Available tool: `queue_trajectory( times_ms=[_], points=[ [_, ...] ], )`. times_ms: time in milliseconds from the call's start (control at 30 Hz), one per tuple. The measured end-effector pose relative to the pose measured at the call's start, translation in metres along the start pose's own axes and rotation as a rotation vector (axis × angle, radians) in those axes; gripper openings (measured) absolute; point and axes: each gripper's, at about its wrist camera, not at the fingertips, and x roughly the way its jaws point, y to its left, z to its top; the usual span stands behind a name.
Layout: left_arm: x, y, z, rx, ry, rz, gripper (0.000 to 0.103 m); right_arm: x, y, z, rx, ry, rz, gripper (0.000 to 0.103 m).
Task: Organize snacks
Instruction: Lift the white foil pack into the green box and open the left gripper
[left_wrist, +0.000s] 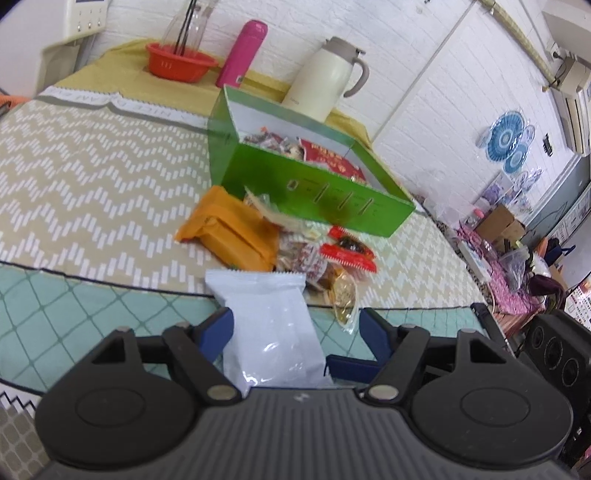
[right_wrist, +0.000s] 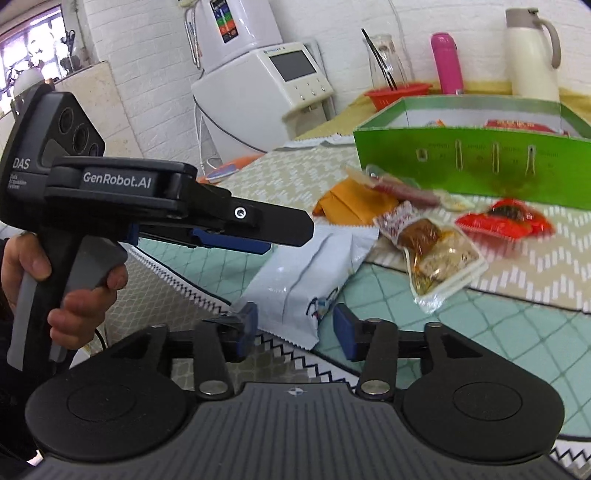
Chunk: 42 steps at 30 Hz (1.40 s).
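Right now a white packet (left_wrist: 267, 325) lies on the tablecloth (left_wrist: 92, 177) between the blue pads of the left gripper (left_wrist: 295, 330). Its jaws stand wide; the left pad is at the packet's edge, the right pad clear of it, so it has no firm hold. Seen from the right wrist, the right gripper (right_wrist: 295, 325) is also spread wide, its pads either side of the packet's near end without pressing it. A hand (right_wrist: 55, 280) holds the left gripper's handle at the left. Beyond the packet sit an orange packet (left_wrist: 229, 232), a clear pack (right_wrist: 439, 251) and a red pack (right_wrist: 506, 219). Farther off stands a green box (left_wrist: 310, 184) with snacks inside. Behind it are a cream jug (left_wrist: 328, 81), a pink flask (left_wrist: 242, 53) and a red bowl (left_wrist: 179, 61).
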Motion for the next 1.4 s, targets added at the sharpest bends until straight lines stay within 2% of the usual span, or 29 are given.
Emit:
queue_trajectory(
  times_ms=[33, 67, 133, 200, 233, 267, 333, 400, 600, 833, 1133, 1400],
  points=[
    [0.002, 0.0, -0.001, 0.002, 0.002, 0.007, 0.078, 0.001, 0.001, -0.002, -0.008, -0.021, 0.001, 0.086],
    [0.006, 0.0, -0.002, 0.008, 0.011, 0.013, 0.077, 0.003, 0.002, -0.002, -0.016, -0.029, -0.001, 0.085],
    [0.01, -0.002, -0.004, 0.032, 0.014, 0.026, 0.076, 0.009, 0.005, -0.001, -0.05, -0.043, -0.032, 0.073],
    [0.012, -0.006, -0.003, 0.064, 0.008, 0.067, 0.065, 0.012, 0.007, 0.001, -0.07, -0.043, -0.046, 0.07],
    [0.012, -0.006, -0.002, 0.06, 0.005, 0.084, 0.055, 0.012, 0.008, 0.004, -0.072, -0.046, -0.058, 0.065],
    [0.012, -0.005, 0.0, 0.048, 0.002, 0.088, 0.05, 0.009, 0.009, 0.005, -0.086, -0.056, -0.072, 0.061],
    [0.01, -0.001, 0.006, 0.01, -0.014, 0.051, 0.048, 0.0, 0.01, 0.01, -0.11, -0.089, -0.091, 0.053],
    [0.006, -0.004, 0.014, -0.004, -0.049, 0.013, 0.046, -0.01, 0.009, 0.018, -0.125, -0.122, -0.107, 0.052],
    [0.002, -0.035, 0.053, 0.049, -0.158, -0.044, 0.045, -0.033, 0.003, 0.051, -0.189, -0.23, -0.176, 0.049],
    [0.017, -0.063, 0.105, 0.108, -0.231, -0.118, 0.046, -0.049, -0.015, 0.096, -0.248, -0.322, -0.273, 0.049],
    [0.061, -0.064, 0.151, 0.13, -0.241, -0.162, 0.046, -0.036, -0.042, 0.133, -0.294, -0.32, -0.375, 0.049],
    [0.112, -0.018, 0.173, 0.079, -0.183, -0.147, 0.046, 0.018, -0.067, 0.146, -0.26, -0.261, -0.394, 0.049]
  ],
)
